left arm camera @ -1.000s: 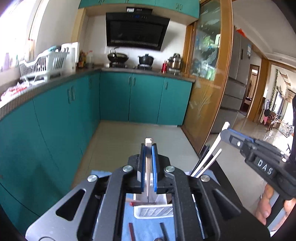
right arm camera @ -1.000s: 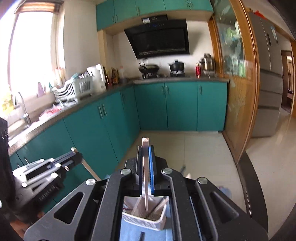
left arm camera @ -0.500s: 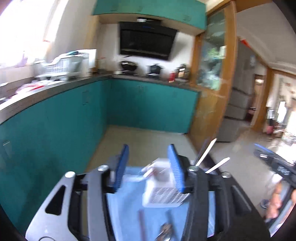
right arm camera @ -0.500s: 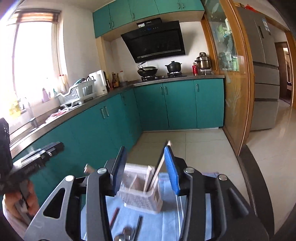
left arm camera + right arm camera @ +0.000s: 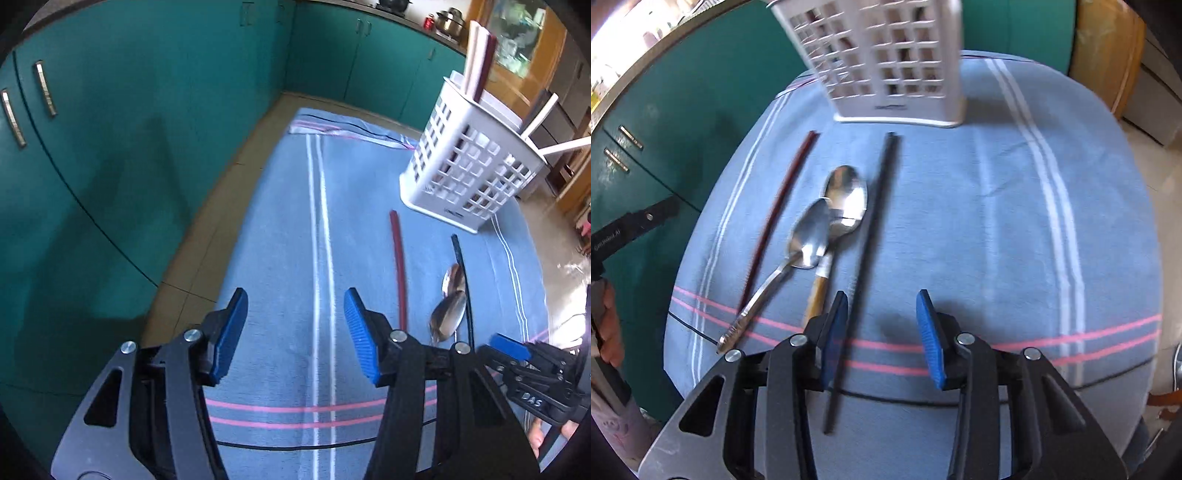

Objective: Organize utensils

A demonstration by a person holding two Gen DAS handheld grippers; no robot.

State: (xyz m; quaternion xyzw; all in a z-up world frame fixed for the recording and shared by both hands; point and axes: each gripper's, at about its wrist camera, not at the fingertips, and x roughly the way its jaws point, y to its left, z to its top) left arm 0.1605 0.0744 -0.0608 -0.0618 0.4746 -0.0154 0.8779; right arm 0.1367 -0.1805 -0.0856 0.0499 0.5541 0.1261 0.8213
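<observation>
Right wrist view: right hand-held gripper (image 5: 882, 339) released, black chopstick (image 5: 871, 236) beside two spoons (image 5: 827, 218), near caddy (image 5: 882, 59).
Left hand-held gripper (image 5: 295, 336): released, empty.

In your right wrist view the white basket (image 5: 886, 62) is motion-blurred and its top is cut off by the frame edge, so its contents are unreadable. The black chopstick (image 5: 866, 236) partly passes behind the right claw (image 5: 882, 341). The wooden-handled spoon (image 5: 846, 199) hides its handle end there too.
</observation>
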